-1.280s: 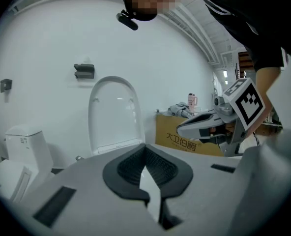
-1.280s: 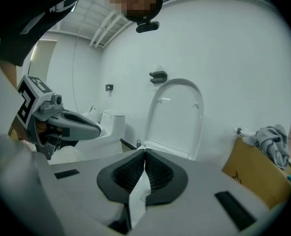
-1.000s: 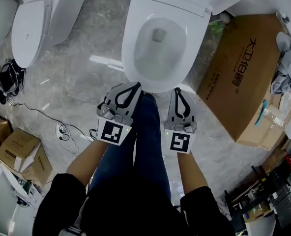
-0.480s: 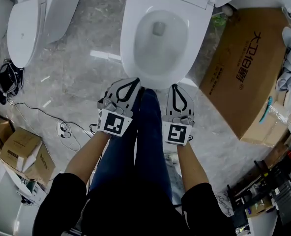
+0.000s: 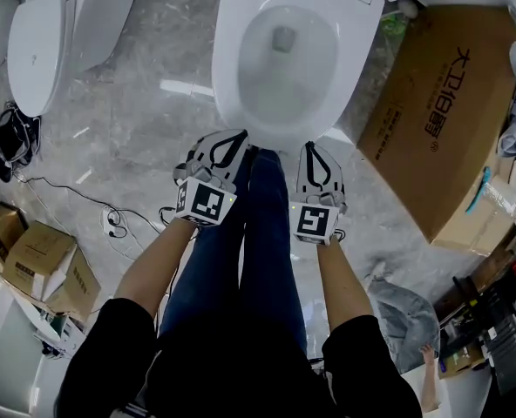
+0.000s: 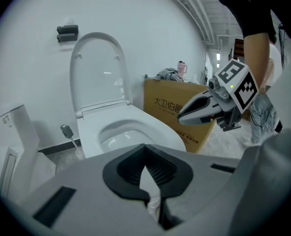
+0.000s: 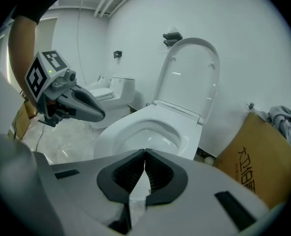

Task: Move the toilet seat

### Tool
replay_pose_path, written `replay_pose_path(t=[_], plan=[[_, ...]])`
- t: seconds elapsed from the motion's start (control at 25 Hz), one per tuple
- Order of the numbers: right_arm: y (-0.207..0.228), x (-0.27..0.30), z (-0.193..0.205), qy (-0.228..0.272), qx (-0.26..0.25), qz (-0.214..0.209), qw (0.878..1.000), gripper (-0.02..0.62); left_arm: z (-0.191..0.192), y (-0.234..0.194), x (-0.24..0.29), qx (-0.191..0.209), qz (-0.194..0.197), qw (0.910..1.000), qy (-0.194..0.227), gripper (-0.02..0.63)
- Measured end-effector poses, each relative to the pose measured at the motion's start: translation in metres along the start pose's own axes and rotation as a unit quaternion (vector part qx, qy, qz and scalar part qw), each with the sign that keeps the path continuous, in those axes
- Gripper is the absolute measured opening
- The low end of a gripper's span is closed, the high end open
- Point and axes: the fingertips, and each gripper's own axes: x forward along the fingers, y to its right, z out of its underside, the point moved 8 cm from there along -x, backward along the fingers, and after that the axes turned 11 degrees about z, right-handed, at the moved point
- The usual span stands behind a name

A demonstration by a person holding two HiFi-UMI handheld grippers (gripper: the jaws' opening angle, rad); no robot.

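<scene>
Approach to the toilet, both grippers closed and empty, nothing touched yet.

The left gripper [image 5: 239, 139] and right gripper [image 5: 311, 149] hang side by side just short of the bowl's front edge, each with its jaws pressed together on nothing. The toilet seat [image 5: 226, 59] looks to lie down on the bowl, with the lid [image 6: 99, 68] standing upright against the wall, though which flap is which is hard to call. Judged step: reaching in, before any contact. The next move likely calls for getting the tips to the seat's front rim, then hooking under it or parting the jaws to pinch it, then swinging it on its hinge. On the cardboard box [image 5: 432, 120] beside the toilet, printed Chinese characters start 大卫; the rest is unclear.
</scene>
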Motion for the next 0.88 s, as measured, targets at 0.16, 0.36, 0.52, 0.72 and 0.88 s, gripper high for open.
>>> replay_pose_path(t=[0.16,0.36,0.52,0.72,0.88], plan=[[-0.004,0.008,0.011,0.010,-0.026,-0.003,1.000,0.023,0.012,0.002,0.007,0.004,0.014,0.9997,-0.021,0.006],[-0.006,0.018,0.028,-0.008,-0.040,-0.005,0.999,0.023,0.026,0.004,0.014,0.004,0.024,0.9988,-0.042,0.006],[-0.010,0.022,0.039,-0.026,-0.059,-0.012,0.998,0.023,0.035,0.006,0.018,0.012,0.033,0.9975,-0.061,0.006],[-0.015,0.026,0.047,-0.040,-0.086,-0.020,0.995,0.025,0.046,0.008,0.024,0.042,0.042,0.9938,-0.094,0.006],[-0.025,0.026,0.054,-0.051,-0.112,-0.033,0.992,0.026,0.053,0.011,0.025,0.075,0.049,0.9887,-0.120,0.006]])
